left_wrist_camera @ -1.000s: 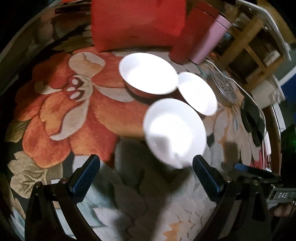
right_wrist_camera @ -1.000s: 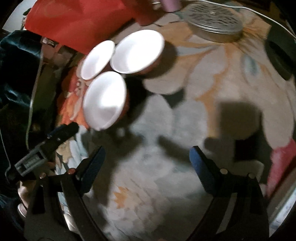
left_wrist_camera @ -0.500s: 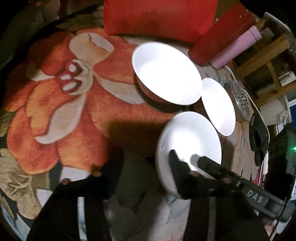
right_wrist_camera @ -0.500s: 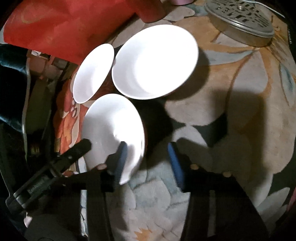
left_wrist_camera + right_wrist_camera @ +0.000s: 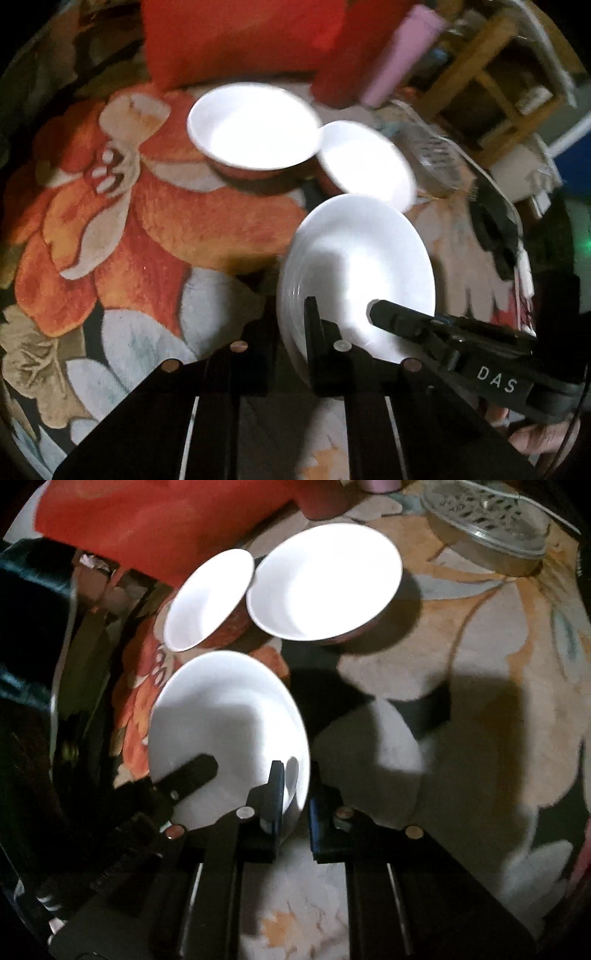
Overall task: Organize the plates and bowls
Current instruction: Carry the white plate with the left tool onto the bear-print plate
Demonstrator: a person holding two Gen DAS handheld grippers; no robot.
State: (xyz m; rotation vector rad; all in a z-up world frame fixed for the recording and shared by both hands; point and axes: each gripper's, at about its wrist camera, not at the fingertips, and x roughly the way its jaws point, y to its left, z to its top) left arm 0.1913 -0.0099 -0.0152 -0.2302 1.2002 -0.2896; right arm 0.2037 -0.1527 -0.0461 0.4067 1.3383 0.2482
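Note:
A white plate [image 5: 358,269] is held tilted above the flowered rug. My left gripper [image 5: 291,325] is shut on its near left rim. My right gripper [image 5: 295,794] is shut on the plate's [image 5: 225,720] right rim. Each gripper's finger shows in the other view, resting on the plate. A large white bowl [image 5: 255,125] with a reddish outside stands behind the plate, and a smaller white bowl [image 5: 365,166] stands next to it. In the right wrist view the large bowl [image 5: 325,579] is at the top middle and the small bowl [image 5: 207,598] is to its left.
A red cushion [image 5: 236,40] and a red and pink bottle [image 5: 373,55] lie beyond the bowls. A perforated metal lid [image 5: 484,528] lies on the rug [image 5: 480,672] at the far right. A wooden shelf [image 5: 491,74] stands at the back right.
Both grippers have closed on the plate's rim from opposite sides. The plate is now lifted and tilted, closer to both cameras than before.

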